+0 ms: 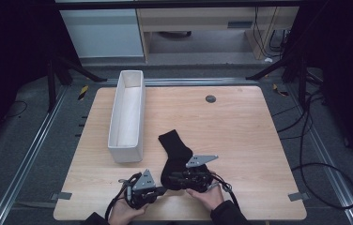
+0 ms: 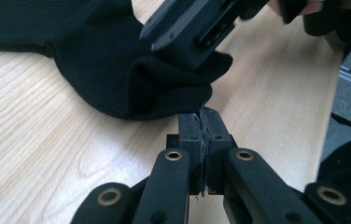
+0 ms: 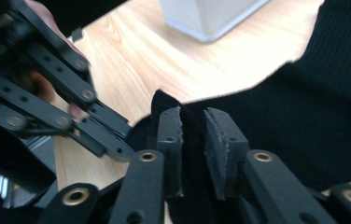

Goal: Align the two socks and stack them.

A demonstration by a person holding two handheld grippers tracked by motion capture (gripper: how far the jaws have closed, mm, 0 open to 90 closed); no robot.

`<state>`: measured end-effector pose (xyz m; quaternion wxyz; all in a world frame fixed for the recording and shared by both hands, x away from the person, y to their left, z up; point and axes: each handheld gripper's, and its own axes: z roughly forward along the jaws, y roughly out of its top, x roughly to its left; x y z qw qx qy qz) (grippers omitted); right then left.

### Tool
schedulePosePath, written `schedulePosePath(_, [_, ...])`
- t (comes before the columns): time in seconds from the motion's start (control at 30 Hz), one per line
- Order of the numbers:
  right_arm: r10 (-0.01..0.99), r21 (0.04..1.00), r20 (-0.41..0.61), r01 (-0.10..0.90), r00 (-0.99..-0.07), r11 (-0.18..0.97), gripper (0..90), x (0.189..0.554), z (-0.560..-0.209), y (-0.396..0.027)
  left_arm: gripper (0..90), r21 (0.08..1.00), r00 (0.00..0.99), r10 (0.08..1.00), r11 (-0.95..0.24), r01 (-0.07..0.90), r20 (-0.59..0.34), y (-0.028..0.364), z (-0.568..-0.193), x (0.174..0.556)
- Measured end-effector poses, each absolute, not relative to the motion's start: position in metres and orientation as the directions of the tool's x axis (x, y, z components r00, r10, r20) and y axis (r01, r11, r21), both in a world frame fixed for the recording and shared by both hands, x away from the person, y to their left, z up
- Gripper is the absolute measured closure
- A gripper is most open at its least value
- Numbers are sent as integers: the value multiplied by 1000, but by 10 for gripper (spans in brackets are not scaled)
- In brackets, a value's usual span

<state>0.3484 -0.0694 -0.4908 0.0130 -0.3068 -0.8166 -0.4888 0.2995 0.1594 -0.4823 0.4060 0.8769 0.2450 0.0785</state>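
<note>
A black sock lies on the wooden table near its front edge, cuff end pointing away. My right gripper is at the sock's near end, its pads slightly apart with a fold of the sock pinched between them. My left gripper is fully shut, and its tips touch the sock's raised hem. No fabric shows between its pads. One finger of the right gripper hangs over the sock just beyond my left tips. Hands hold both grippers.
A long, narrow white box, open on top, stands left of the sock and runs toward the table's back. A small round grommet sits near the back edge. Bare wood lies right of the sock.
</note>
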Motion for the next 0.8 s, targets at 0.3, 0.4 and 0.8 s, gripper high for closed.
schedulePosePath(0.3, [443,782,324,500,-836,372,900,342,-489,-64,846,707,832,549,-557,435,-80,180,-478,287])
schedulePosePath(0.4, [396,793,340,487,-853,367,900,340,-485,-62,804,690,796,596,-532,490,-105,193,-477,287])
schedulePosePath(0.8, [495,793,188,429,-848,432,675,340,-493,-58,693,728,708,702,-447,520,-75,207,-476,294])
